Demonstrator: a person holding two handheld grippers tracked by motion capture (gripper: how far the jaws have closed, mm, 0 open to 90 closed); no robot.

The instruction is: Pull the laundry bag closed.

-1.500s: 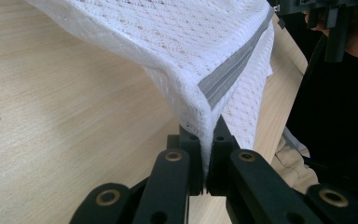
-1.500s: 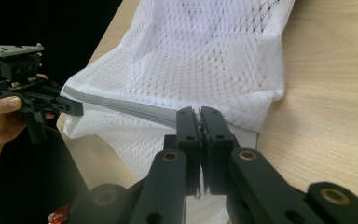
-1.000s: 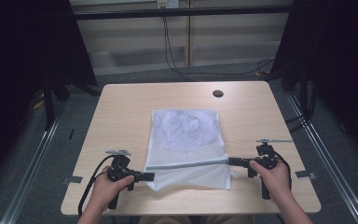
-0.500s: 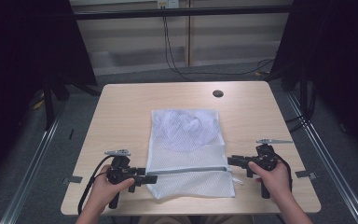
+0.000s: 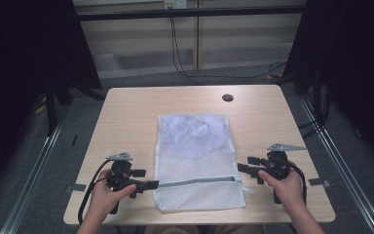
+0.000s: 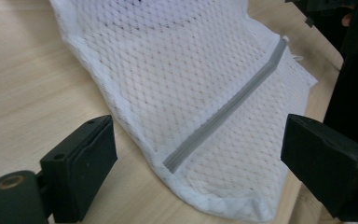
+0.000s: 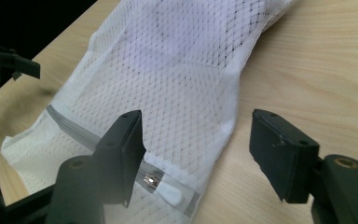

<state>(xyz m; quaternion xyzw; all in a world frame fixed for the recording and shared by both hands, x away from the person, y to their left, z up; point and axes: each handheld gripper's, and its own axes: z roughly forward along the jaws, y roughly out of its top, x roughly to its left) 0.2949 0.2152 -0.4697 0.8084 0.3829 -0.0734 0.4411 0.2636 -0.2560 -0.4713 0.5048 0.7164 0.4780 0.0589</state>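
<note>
Since the earlier frames I see both grippers have let go of the white mesh laundry bag (image 5: 197, 161): a second ago each one pinched an end of the grey zipper strip (image 5: 197, 182) and held it taut between them, and now the bag lies slack and flat on the light wooden table (image 5: 126, 112), its near edge settled closer to the table's front. My left gripper (image 5: 152, 185) has just been opening its jaws; in the left gripper view (image 6: 198, 158) they stand wide apart, with the zipper's end and the bag's rounded corner lying on the wood between them, untouched by either pad. My right gripper (image 5: 243, 164) has likewise just been opening; in the right gripper view (image 7: 196, 149) its jaws are spread, and the bag's edge with the small white zipper pull (image 7: 170, 191) sits on the table between them, clear of both pads. From the high view the right gripper is just off the bag's right edge, and the left one's tip is at the zipper's left end. The bag lies lengthwise down the middle of the table, a crumpled pale cloth (image 5: 195, 129) showing through the mesh at its far half. A small dark round hole (image 5: 227, 97) sits in the tabletop beyond the bag.
</note>
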